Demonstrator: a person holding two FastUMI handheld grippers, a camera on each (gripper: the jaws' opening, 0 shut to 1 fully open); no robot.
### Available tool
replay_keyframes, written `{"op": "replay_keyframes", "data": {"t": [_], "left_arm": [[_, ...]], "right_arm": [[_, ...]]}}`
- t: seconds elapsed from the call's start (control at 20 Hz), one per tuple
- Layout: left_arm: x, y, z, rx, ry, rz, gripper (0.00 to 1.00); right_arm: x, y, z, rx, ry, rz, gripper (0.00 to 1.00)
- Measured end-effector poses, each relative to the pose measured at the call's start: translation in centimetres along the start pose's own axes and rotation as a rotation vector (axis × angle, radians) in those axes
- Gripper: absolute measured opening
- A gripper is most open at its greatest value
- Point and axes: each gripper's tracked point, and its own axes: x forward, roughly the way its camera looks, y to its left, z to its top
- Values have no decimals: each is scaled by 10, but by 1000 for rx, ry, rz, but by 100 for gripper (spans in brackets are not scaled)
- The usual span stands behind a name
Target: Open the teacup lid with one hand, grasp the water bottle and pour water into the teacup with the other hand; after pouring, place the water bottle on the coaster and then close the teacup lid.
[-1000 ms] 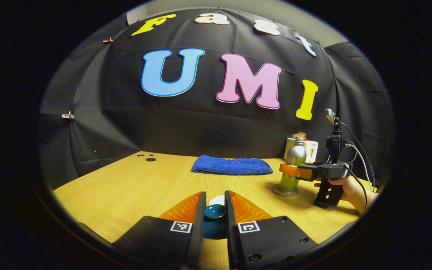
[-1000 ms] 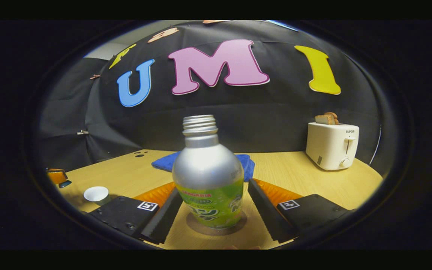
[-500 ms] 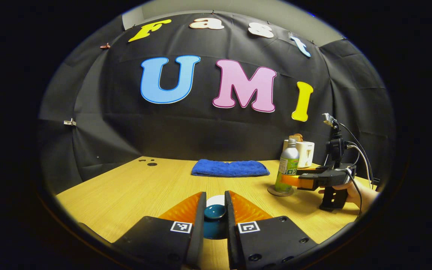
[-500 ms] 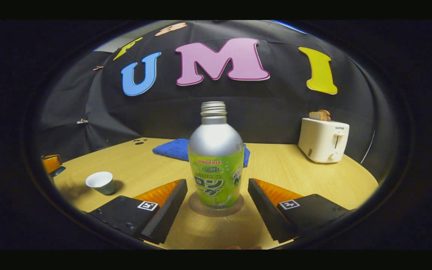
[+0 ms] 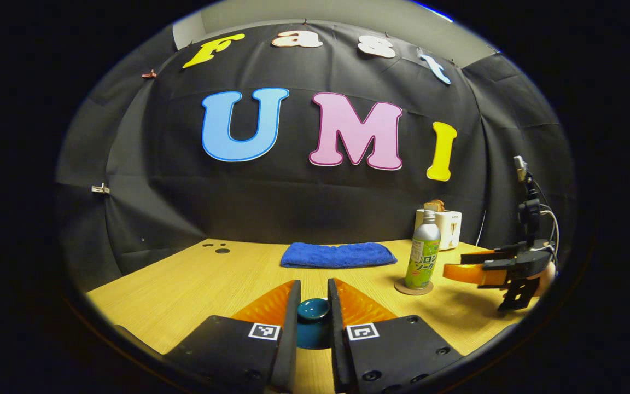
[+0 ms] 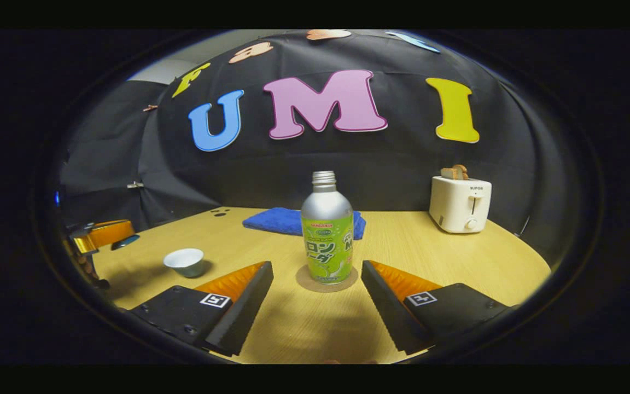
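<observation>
Gripping the dark teal teacup lid between its two orange fingers, the left gripper hangs low over the near part of the wooden table in the left gripper view, with bare tabletop running ahead to a folded blue towel near the black cloth wall. Off to the right, the water bottle stands upright on its round coaster, a white toaster just behind it; the right gripper sits apart from the bottle, close to the table's right edge.

In the right gripper view, the right gripper has its fingers spread wide, touching nothing, the water bottle upright on the coaster just ahead of the fingertips with bare wood between. The uncovered white teacup stands to the left, near the left gripper at the table's edge. The toaster stands at far right, the towel behind the bottle.
</observation>
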Motion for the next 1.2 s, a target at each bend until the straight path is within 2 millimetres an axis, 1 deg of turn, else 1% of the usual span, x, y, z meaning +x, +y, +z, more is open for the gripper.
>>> {"op": "replay_keyframes", "data": {"t": [0.05,0.1,0.15,0.25,0.3,0.35,0.45,0.55,0.7,0.75,0.85,1.1,1.2], "left_arm": [[5,0,0,0,-1,-2,30],[9,-1,0,-2,-7,-5,32],[15,-3,0,-8,-13,-12,30],[27,-5,-6,-32,-2,-22,30],[32,-6,-9,-41,3,-26,32],[38,-6,-10,-43,6,-28,30],[47,-5,-12,-36,5,-28,30],[57,-6,-17,-27,23,-34,30],[68,-10,-29,-14,63,-45,30],[70,-12,-34,-6,81,-48,30],[75,-14,-39,28,99,-47,31],[84,-20,-56,31,148,-63,31],[87,-21,-61,49,159,-62,31]], "right_arm": [[-8,0,3,4,-14,0,100],[-15,1,5,4,-27,-1,100],[-21,1,7,-2,-38,-3,100],[-33,1,7,-13,-48,-11,100],[-39,2,8,-18,-53,-12,100],[-45,3,9,-22,-58,-14,100],[-55,4,12,-27,-74,-21,100],[-60,7,14,-34,-83,-17,100],[-67,8,19,-43,-99,-18,100],[-73,7,21,-44,-106,-16,100],[-74,9,21,-45,-107,-10,100],[-72,12,5,-31,-80,2,100],[-67,11,-1,-19,-58,0,100]]}}
